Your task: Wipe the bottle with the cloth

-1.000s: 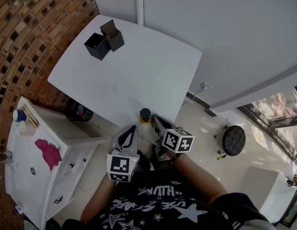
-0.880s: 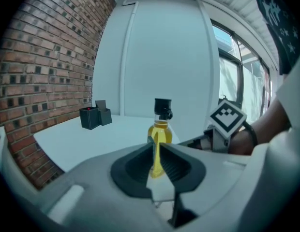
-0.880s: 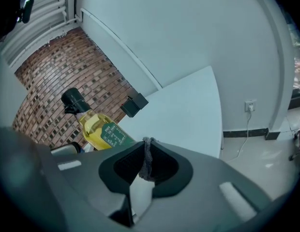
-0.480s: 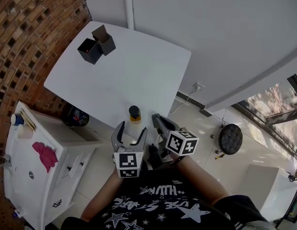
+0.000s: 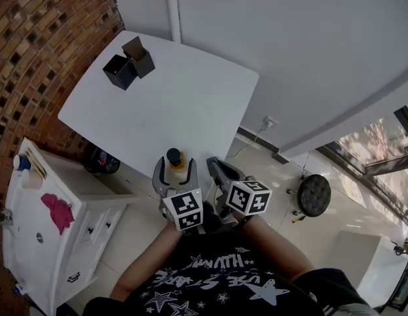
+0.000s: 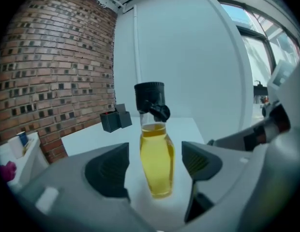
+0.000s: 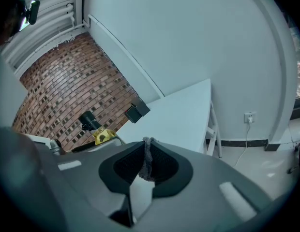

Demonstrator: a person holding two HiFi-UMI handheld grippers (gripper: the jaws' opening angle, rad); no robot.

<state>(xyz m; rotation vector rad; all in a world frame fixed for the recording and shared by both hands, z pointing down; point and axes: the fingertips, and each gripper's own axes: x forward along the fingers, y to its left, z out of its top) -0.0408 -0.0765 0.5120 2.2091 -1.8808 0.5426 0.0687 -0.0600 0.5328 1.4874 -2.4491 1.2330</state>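
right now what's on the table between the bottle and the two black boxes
Nothing: the head view shows only bare white table between the bottle and the black boxes.

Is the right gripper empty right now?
No, the right gripper has its jaws shut on a grey cloth.

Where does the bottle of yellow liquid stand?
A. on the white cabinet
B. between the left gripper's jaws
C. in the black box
B: the bottle stands between the left gripper's jaws, which have just been opening and do not touch it.
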